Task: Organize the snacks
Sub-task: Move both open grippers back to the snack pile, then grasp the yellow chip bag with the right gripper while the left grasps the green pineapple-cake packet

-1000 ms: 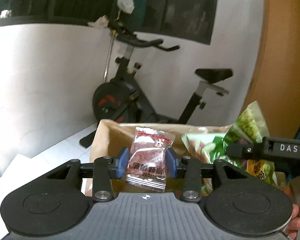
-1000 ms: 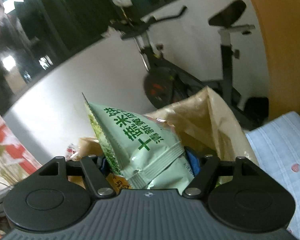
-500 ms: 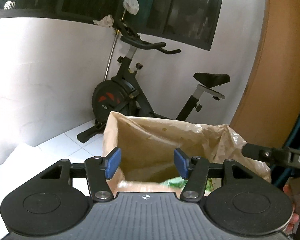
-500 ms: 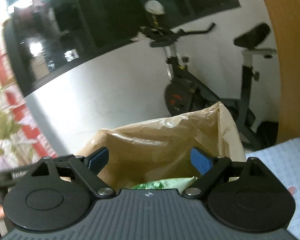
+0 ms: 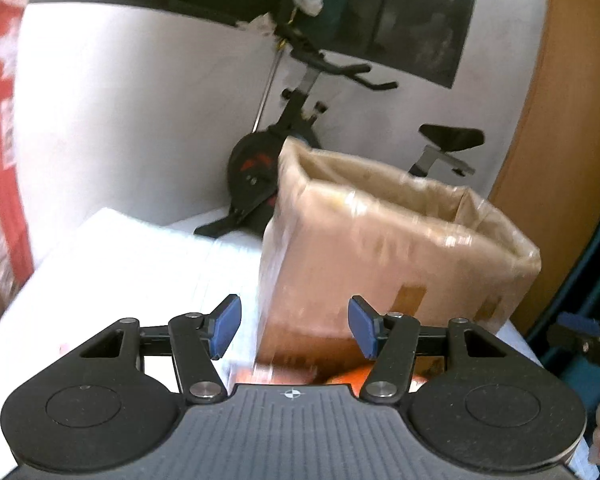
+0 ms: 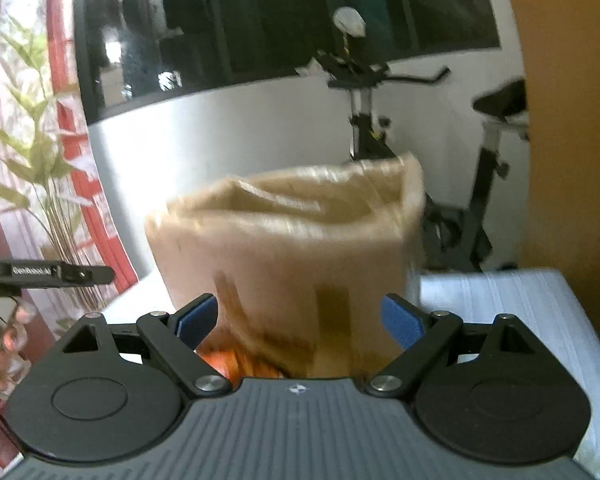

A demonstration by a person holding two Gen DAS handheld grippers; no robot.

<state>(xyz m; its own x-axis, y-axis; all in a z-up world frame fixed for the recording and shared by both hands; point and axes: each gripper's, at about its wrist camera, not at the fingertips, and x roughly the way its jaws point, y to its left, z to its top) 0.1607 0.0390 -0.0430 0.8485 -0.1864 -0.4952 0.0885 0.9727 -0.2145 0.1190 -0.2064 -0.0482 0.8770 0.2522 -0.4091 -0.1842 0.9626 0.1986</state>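
A tall brown cardboard box lined with clear plastic [image 5: 392, 248] stands on a white table; it also shows in the right wrist view [image 6: 292, 248]. Its inside is hidden from here. My left gripper [image 5: 294, 326] is open and empty, low in front of the box's near side. My right gripper [image 6: 300, 318] is open and empty, also low in front of the box. An orange snack pack [image 5: 352, 378] lies at the box's foot, and shows blurred in the right wrist view [image 6: 228, 362]. The right gripper's tip shows at the left view's right edge [image 5: 580, 330].
The white table [image 5: 140, 256] spreads left of the box and a pale cloth [image 6: 500, 304] covers it on the right. An exercise bike [image 5: 300, 128] stands behind against a white wall. A plant [image 6: 40, 184] and a red frame stand at left. An orange-brown panel [image 5: 572, 140] rises at right.
Both grippers let go of their snack packs into the box a second ago, then pulled back and down. The box now stands higher in both views, and both views are blurred by motion.
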